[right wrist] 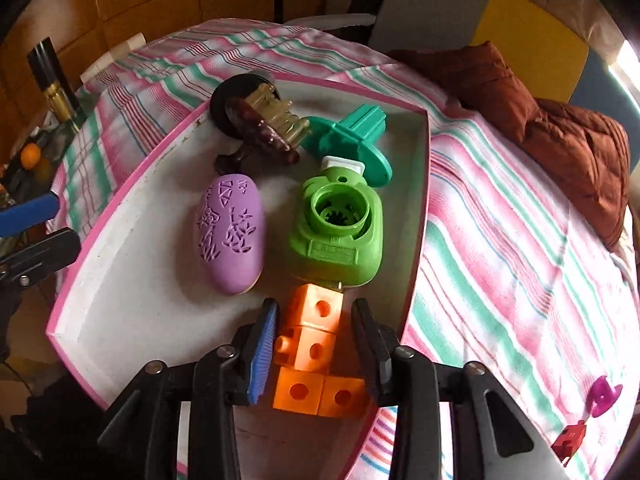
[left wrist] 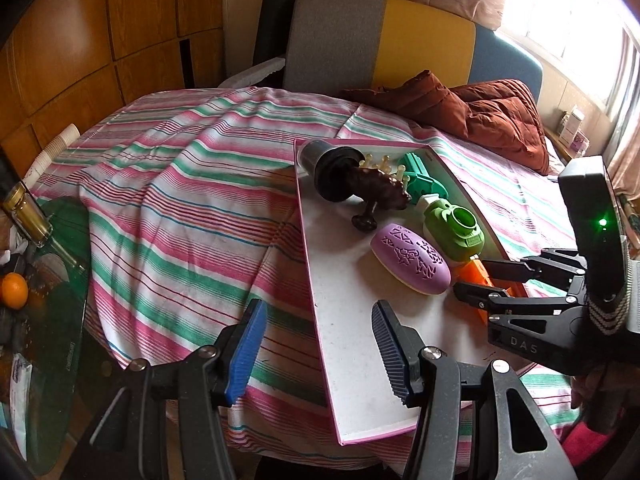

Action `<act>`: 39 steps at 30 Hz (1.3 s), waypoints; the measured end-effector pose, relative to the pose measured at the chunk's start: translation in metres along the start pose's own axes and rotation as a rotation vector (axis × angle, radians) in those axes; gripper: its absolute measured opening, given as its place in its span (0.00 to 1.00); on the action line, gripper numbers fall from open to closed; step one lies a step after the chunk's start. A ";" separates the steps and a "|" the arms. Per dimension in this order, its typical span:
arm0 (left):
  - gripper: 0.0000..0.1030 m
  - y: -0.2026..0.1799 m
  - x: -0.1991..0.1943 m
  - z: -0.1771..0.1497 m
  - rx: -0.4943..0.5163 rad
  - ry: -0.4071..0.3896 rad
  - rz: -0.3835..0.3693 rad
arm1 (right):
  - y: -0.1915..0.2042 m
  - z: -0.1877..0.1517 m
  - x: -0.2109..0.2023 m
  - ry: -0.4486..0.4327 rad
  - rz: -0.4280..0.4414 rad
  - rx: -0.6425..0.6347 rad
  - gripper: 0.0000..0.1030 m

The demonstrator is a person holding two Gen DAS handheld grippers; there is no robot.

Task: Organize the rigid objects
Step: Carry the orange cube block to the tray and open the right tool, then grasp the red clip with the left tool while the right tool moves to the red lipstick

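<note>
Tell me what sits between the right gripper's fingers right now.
The orange block piece lies in the open right gripper, fingers apart from it, inside the pink-rimmed tray, in the right wrist view.

Daylight from window [left wrist: 580, 12] (blown out); fisheye-warped, dark corners.

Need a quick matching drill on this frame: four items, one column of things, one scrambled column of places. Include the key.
Things:
1. orange block piece
2. purple oval case
3. small red block
4. brown jacket

Places:
A. on the striped cloth, outside the tray
B. between the fingers of the right gripper
C. heaped at the far end of the striped cloth, beyond the tray
D. in the tray, left of the green piece

Pairs: 1-B, 2-D, 3-A, 4-C
</note>
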State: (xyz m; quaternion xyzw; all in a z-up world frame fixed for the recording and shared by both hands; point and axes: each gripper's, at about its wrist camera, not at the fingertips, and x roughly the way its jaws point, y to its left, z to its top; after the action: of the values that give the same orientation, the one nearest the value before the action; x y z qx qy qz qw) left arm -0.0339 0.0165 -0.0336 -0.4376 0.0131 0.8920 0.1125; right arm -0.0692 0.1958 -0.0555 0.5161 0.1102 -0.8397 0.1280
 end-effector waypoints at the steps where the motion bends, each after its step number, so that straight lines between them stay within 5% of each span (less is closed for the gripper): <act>1: 0.54 0.000 0.000 0.000 0.000 0.000 -0.001 | 0.001 0.000 0.000 -0.003 0.001 -0.002 0.37; 39: 0.55 -0.021 -0.005 -0.003 0.065 -0.006 -0.002 | -0.032 -0.015 -0.047 -0.129 -0.002 0.144 0.43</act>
State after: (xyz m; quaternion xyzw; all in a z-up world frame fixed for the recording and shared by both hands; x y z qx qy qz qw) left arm -0.0242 0.0354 -0.0299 -0.4311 0.0411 0.8923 0.1275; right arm -0.0471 0.2349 -0.0186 0.4687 0.0415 -0.8771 0.0963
